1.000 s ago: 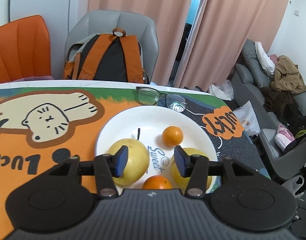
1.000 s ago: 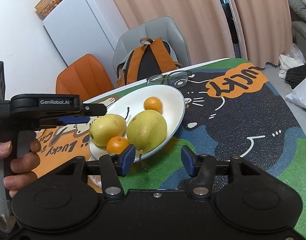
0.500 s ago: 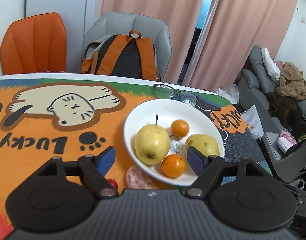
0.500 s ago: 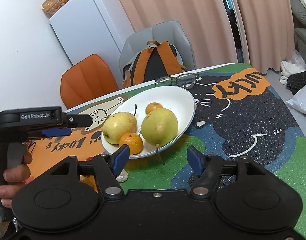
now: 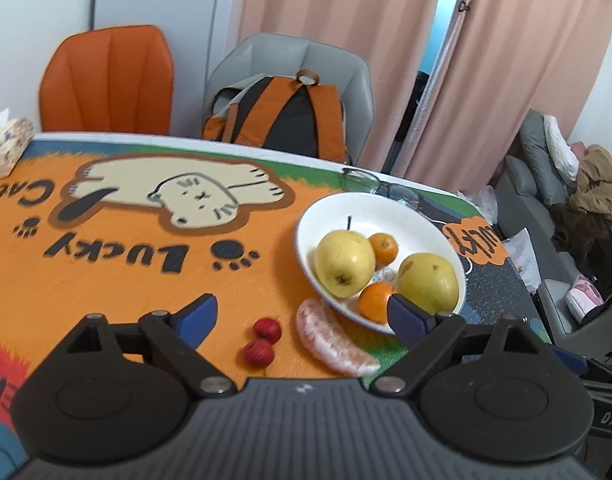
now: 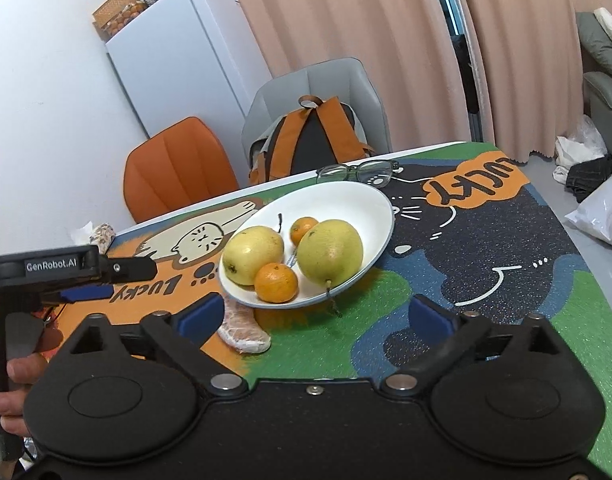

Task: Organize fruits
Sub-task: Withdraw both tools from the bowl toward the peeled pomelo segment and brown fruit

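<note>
A white plate (image 5: 386, 208) on the cartoon cat mat holds two yellow pears (image 5: 344, 262) (image 5: 428, 282) and two small oranges (image 5: 383, 248) (image 5: 376, 302). In front of it on the mat lie a peeled citrus segment (image 5: 330, 338) and two small red fruits (image 5: 262, 340). My left gripper (image 5: 302, 314) hovers above these loose pieces, its jaws opening with nothing gripped. My right gripper (image 6: 314, 314) faces the plate (image 6: 370, 200) from the near side, jaws opening wide and empty; the segment (image 6: 242, 330) lies by its left finger.
Eyeglasses (image 5: 382, 188) lie just behind the plate. A backpack (image 5: 290, 120) sits on a grey chair beside an orange chair (image 5: 106, 80). A tissue pack (image 5: 6, 140) is at the table's far left corner. A person's hand (image 6: 14, 372) holds the left gripper.
Both grippers drew back from the plate and their jaws spread wide. The left one shifted left, bringing the red fruits and citrus segment into view.
</note>
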The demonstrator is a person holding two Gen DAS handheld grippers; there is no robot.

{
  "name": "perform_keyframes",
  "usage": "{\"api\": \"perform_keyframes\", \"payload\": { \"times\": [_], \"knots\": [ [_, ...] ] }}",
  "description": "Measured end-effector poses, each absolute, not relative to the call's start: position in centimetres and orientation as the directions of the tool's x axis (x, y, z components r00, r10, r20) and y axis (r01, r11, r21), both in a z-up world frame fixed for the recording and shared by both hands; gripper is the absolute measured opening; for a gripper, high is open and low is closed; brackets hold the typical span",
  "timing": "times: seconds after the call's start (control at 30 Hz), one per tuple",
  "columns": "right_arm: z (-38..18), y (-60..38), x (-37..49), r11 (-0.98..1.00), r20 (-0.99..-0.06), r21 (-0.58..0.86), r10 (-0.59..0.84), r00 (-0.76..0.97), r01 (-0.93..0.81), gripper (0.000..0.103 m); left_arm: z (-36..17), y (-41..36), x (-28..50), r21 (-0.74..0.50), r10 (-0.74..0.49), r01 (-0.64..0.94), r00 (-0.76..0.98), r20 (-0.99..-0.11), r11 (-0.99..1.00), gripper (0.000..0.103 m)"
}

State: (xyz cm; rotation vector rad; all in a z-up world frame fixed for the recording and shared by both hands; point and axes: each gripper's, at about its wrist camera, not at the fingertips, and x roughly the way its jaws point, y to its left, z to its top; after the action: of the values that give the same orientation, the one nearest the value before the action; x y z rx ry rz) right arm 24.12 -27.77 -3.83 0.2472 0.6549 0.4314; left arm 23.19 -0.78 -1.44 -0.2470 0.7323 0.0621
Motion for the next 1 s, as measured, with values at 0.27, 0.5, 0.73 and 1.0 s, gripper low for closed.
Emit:
{"api": "perform_keyframes", "payload": {
  "times": [0.27, 0.5, 0.73, 1.0],
  "knots": [
    [-3.8, -26.9, 22.5, 0.881, -0.545, 0.341, 0.469, 0.695, -0.327, 0.103, -2.4, 0.7, 19.8, -0.206, 0.009, -0.202, 0.734, -0.679, 0.957, 0.092],
    [-3.4, -26.3, 21.1, 0.894, -0.557, 0.313, 0.447, 0.700, -0.322, 0.103, -2.6, 2.0, 17.7, -0.208, 0.034, -0.241, 0.726, -0.687, 0.948, 0.092],
    [-3.3, -26.4, 19.8, 0.901, -0.558, 0.315, 0.431, 0.709, -0.299, 0.103, -2.7, 2.9, 15.8, -0.219, 0.029, -0.244, 0.727, -0.687, 0.945, 0.093],
    [-3.0, -26.0, 18.2, 0.899, -0.552, 0.319, 0.434, 0.712, -0.300, 0.103, -2.1, 3.6, 13.5, -0.225, 0.035, -0.251, 0.736, -0.676, 0.942, 0.093]
  ]
}}
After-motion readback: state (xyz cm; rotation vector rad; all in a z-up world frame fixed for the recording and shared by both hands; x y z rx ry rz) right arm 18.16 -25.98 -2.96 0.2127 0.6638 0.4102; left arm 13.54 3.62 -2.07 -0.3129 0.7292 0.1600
